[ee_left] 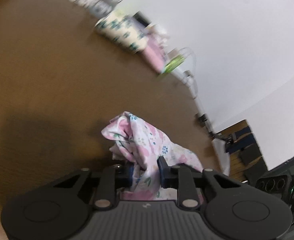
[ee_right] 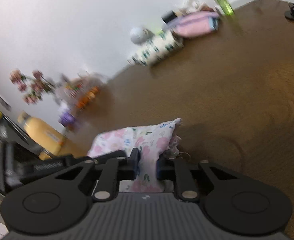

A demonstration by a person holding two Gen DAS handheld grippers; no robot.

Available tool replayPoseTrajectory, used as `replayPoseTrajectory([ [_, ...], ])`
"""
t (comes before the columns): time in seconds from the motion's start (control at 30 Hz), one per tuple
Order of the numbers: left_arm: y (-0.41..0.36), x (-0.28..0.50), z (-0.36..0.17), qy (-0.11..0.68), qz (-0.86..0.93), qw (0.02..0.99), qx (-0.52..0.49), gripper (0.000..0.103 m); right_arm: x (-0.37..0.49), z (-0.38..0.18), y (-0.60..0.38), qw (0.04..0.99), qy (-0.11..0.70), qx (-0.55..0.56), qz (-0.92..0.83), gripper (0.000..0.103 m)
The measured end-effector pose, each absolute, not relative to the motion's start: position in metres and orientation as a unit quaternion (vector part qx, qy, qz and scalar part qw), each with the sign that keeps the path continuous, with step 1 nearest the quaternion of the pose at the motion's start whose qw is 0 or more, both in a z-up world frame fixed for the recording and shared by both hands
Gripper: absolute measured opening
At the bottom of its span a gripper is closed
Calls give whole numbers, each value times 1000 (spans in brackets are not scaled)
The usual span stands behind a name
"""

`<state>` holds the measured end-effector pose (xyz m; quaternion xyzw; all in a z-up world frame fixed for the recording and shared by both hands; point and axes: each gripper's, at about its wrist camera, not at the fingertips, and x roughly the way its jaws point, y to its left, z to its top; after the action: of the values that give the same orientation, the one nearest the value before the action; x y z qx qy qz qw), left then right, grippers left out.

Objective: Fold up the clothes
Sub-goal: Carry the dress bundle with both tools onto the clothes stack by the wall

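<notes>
A pink and white floral garment (ee_left: 145, 140) is bunched between the fingers of my left gripper (ee_left: 146, 170), which is shut on it above the brown table (ee_left: 46, 70). In the right wrist view the same floral garment (ee_right: 145, 140) is pinched between the fingers of my right gripper (ee_right: 148, 166), which is shut on it and holds it over the table (ee_right: 237, 100). Both views are tilted and motion-blurred. The rest of the garment hangs out of sight below the grippers.
At the table's far edge by the white wall lie a folded patterned cloth (ee_right: 157, 50), a folded pink cloth (ee_right: 195, 23) and a green-tinted bottle (ee_right: 223, 2). Flowers (ee_right: 30, 86), small bottles (ee_right: 83, 96) and a yellow bottle (ee_right: 40, 134) stand at the left.
</notes>
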<state>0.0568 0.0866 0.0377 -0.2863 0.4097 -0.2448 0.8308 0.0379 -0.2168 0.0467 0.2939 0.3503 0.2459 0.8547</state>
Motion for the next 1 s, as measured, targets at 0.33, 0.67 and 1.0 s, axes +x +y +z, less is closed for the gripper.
replayPoseTrajectory([
  [0.33,78,149,184,283,-282,891,-214,21,134,191,-205,908,235,217,271,15],
  [0.67,67,316,202,262,-233,922,-164,20,311,210,-175,920,239,183,251,15],
  [1.0,81,428,112,334,-227,888,-218,21,421,115,-167,895,315,220,227,15],
])
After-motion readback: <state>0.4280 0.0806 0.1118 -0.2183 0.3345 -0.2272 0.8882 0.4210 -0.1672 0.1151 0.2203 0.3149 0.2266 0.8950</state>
